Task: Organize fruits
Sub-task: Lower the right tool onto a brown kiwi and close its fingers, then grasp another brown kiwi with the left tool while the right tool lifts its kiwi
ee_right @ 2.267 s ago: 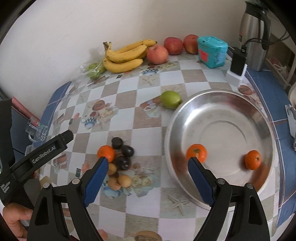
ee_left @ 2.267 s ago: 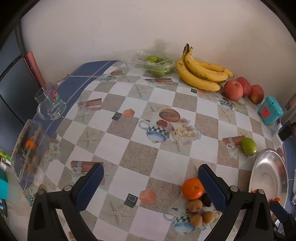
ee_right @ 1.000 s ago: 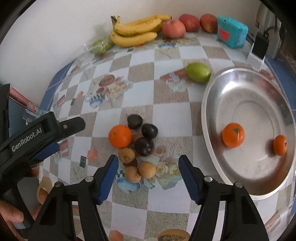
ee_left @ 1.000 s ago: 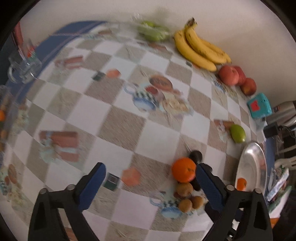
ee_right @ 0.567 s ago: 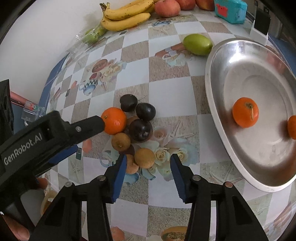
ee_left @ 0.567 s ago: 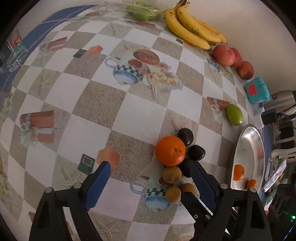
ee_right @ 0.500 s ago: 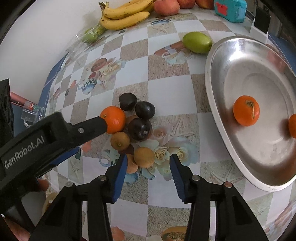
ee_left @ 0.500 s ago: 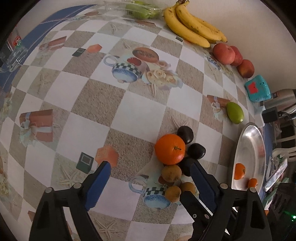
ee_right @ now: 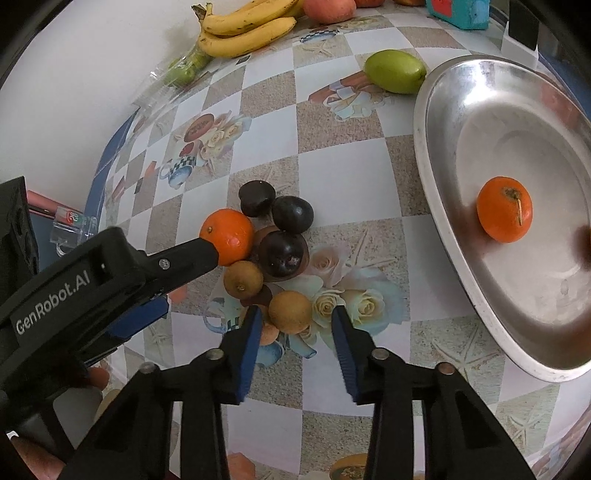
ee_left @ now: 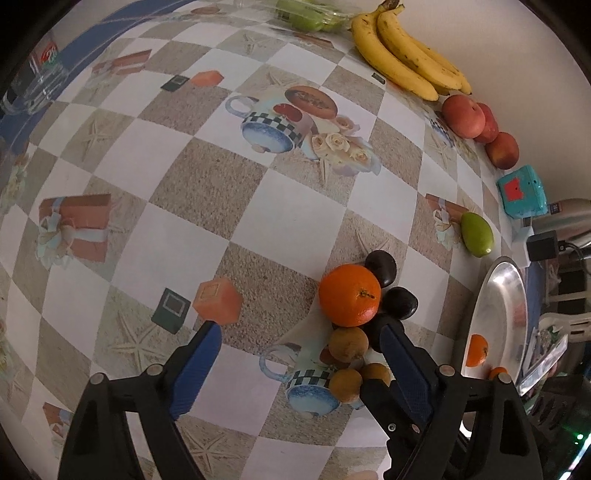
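A cluster of fruit lies on the checked tablecloth: one orange, dark plums and small brown fruits. My right gripper points down at the cluster with its jaws closing. One brown fruit sits between its blue pads, with a gap showing on each side. My left gripper stands open, the orange just beyond and between its fingers. In the right wrist view one left finger overlaps the orange's edge. The steel plate to the right holds an orange.
A green mango lies just beyond the plate. Bananas, red peaches and a teal box line the wall. A bag of green fruit and a glass mug sit at the far left.
Both grippers have come down closer to the fruit cluster. The right jaws have narrowed from wide to close around one brown fruit. The left jaws stay wide.
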### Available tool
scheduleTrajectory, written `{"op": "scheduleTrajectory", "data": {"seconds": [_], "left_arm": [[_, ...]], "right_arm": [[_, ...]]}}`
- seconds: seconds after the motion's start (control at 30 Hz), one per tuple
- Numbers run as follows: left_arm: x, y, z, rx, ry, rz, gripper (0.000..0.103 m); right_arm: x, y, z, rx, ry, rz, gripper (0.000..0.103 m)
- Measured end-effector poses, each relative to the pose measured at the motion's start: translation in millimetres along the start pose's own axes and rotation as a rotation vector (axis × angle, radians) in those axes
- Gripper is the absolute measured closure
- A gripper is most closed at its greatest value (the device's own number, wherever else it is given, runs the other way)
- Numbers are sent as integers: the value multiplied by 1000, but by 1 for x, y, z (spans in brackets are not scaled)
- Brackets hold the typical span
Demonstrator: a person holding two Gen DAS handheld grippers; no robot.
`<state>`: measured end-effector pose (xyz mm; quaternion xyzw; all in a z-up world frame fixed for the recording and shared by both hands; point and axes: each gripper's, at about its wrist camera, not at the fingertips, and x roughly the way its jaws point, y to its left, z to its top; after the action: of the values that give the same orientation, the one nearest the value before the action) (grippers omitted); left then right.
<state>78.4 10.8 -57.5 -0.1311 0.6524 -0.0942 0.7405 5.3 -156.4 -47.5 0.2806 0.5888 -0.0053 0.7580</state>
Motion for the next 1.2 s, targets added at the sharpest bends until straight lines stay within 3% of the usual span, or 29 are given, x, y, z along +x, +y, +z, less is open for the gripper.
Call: {"op": "scheduleTrajectory", "data": {"seconds": [0.1,0.27,1.2], "left_arm": [[0,1,0,-10,7,-12,20],[1,0,-1,-10,12,-20,21],[6,-2,-3,-23,25,-4,21]], "right_arm": [[2,-1,-1,6,10,2,72],[3,-2,-2,9,19,4,77],[5,1,3,-17,7,-13,77]]}}
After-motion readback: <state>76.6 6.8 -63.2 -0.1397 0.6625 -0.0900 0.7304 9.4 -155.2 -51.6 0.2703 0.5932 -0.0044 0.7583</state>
